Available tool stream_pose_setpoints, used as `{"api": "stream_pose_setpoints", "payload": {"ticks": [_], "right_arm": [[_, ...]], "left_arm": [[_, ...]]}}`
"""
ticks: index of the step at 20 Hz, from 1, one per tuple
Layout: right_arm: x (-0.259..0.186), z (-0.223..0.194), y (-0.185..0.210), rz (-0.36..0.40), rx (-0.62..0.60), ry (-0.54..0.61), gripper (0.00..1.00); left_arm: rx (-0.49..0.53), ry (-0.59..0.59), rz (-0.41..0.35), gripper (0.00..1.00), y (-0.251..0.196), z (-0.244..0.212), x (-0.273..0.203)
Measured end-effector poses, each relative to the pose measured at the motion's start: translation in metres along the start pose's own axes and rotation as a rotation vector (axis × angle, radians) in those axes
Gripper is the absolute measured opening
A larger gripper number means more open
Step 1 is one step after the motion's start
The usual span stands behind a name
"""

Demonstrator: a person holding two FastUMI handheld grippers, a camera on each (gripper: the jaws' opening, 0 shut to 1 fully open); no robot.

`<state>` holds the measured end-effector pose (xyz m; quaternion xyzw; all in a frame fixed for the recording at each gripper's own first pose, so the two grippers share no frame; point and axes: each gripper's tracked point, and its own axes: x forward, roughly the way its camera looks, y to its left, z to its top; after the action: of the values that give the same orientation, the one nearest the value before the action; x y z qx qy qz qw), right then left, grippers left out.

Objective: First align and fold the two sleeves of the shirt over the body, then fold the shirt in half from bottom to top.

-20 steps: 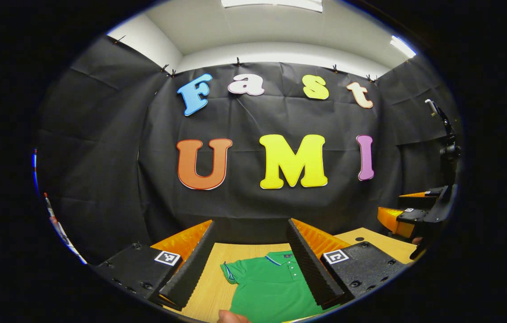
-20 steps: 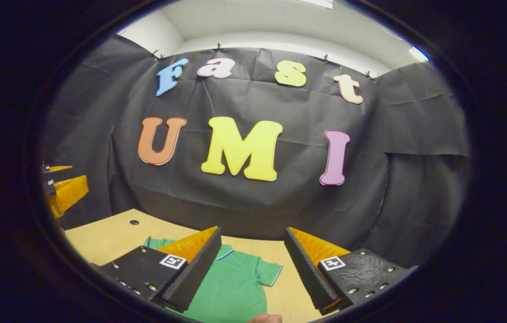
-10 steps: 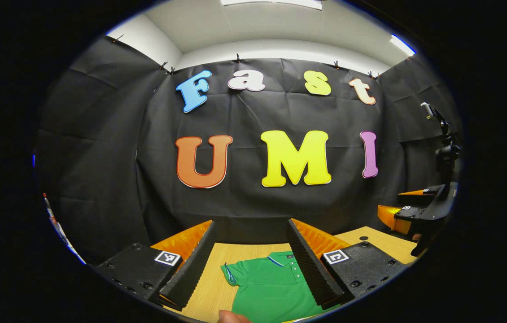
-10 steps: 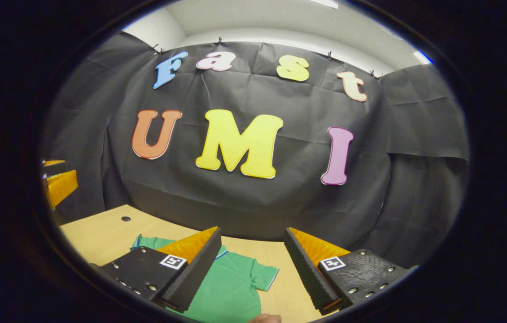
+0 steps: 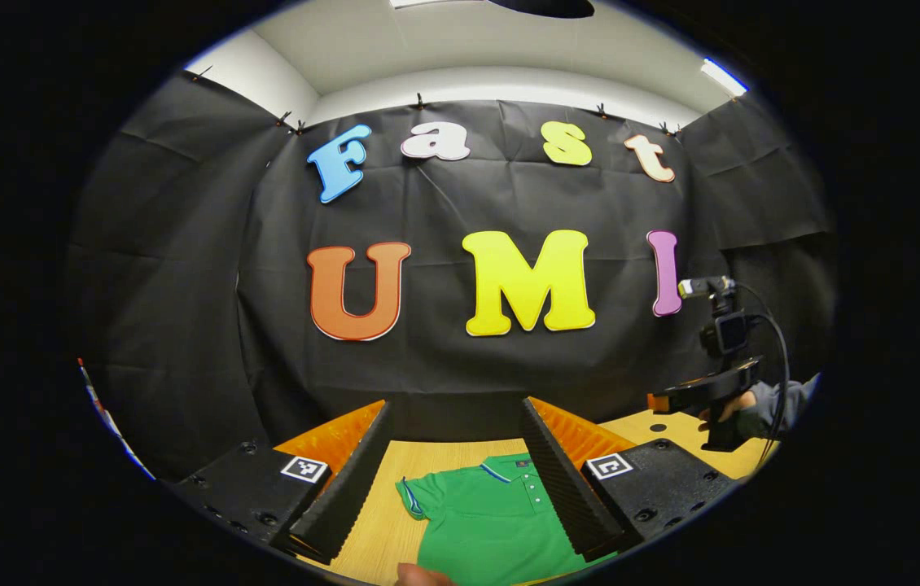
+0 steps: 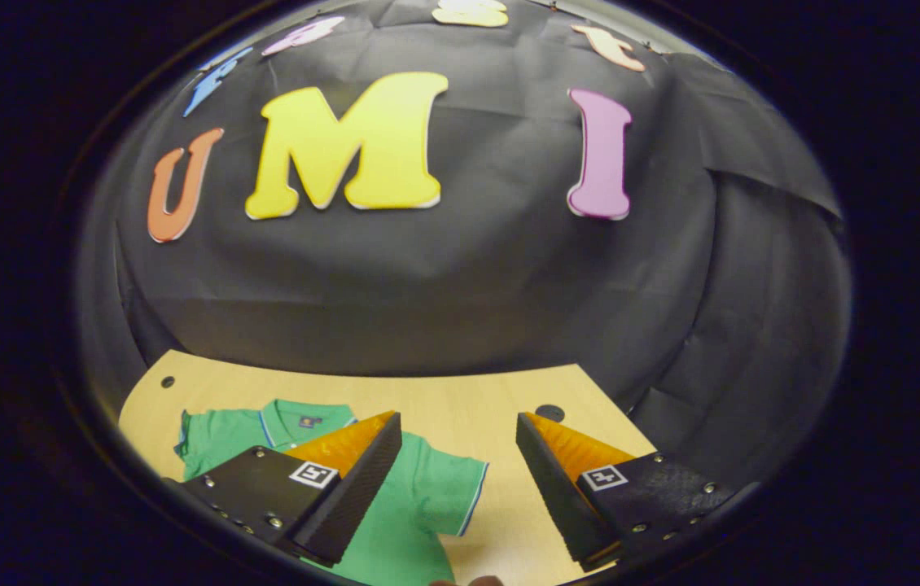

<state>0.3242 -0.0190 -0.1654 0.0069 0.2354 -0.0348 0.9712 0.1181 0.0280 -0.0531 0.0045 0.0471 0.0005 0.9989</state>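
On the wooden table (image 6: 476, 395), the green polo shirt (image 5: 492, 521) lies flat and unfolded, its long axis running from hem to collar, with the collar end pointing toward the black cloth wall at 12 o'clock. In the left gripper view it sits between the left gripper (image 5: 456, 480)'s spread fingers, which hold nothing. Since half a second ago the right gripper (image 6: 460, 488) has tipped downward and moved forward, so its view now takes in far more tabletop and the shirt's full collar; in the left gripper view it stands at 3 o'clock, held by a hand (image 5: 725, 407). Its jaws are parted and empty above the shirt's short sleeve (image 6: 448, 484). Blue-and-white trim edges the collar and sleeve cuffs, and small buttons run down the placket.
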Motion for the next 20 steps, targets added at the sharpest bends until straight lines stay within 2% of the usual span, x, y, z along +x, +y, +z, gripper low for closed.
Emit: {"api": "stream_pose_setpoints", "payload": {"ticks": [3,8,10,14,18,20], "right_arm": [[0.051,-0.033,-0.006,-0.008,0.029,0.106,0.93],[0.111,-0.095,-0.011,-0.028,0.070,0.262,0.93],[0.122,-0.115,-0.015,-0.038,0.079,0.314,0.93],[0.138,-0.132,-0.016,-0.043,0.066,0.331,0.93],[0.145,-0.148,-0.010,-0.028,0.027,0.358,0.93],[0.144,-0.156,-0.008,-0.012,0.049,0.382,0.94]], "left_arm": [[0.029,-0.005,-0.023,0.99,-0.009,0.003,0.005],[0.039,0.017,-0.035,0.99,-0.023,-0.002,0.013],[0.042,0.032,-0.032,0.99,-0.025,-0.003,0.014],[0.052,0.039,-0.022,0.99,-0.027,-0.001,0.017],[0.037,0.064,-0.017,0.99,-0.028,-0.008,0.018],[0.034,0.073,-0.008,0.99,-0.026,-0.010,0.019]]}}
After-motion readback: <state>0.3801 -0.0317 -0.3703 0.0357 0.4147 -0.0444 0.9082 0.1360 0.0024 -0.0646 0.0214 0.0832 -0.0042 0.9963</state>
